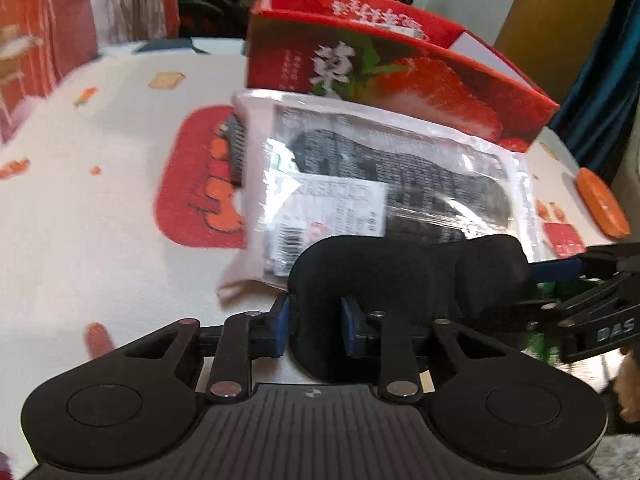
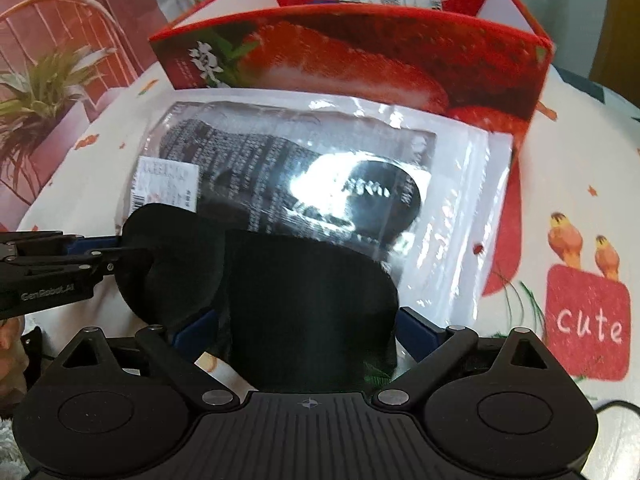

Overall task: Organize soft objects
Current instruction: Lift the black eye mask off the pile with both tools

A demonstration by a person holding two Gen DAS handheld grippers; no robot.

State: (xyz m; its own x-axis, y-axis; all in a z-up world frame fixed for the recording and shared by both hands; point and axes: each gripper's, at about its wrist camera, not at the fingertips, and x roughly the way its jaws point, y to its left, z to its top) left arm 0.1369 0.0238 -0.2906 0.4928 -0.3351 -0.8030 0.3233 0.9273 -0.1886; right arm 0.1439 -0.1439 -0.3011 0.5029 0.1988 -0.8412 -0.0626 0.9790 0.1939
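Black padded eye mask point(image 1: 404, 280), soft and light, sags between two hand-held grippers just in front of the red strawberry box point(image 1: 400, 76). Left hand-held gripper point(image 1: 316, 320) pinches one narrowed end; right hand-held gripper point(image 2: 308, 336) stands wide around the other, pads apparently not pressing. A slippery plastic-bagged dark garment point(image 2: 304, 184) lies between mask and box on the cloth-covered bench point(image 1: 100, 208), likely hampering any drop into the box.

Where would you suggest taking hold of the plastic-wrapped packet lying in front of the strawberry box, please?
Grip the plastic-wrapped packet by its flat right margin, coming in from the right. There the plastic lies thin and empty; its far edge lies close against the strawberry box, and the black soft object covers its near edge.
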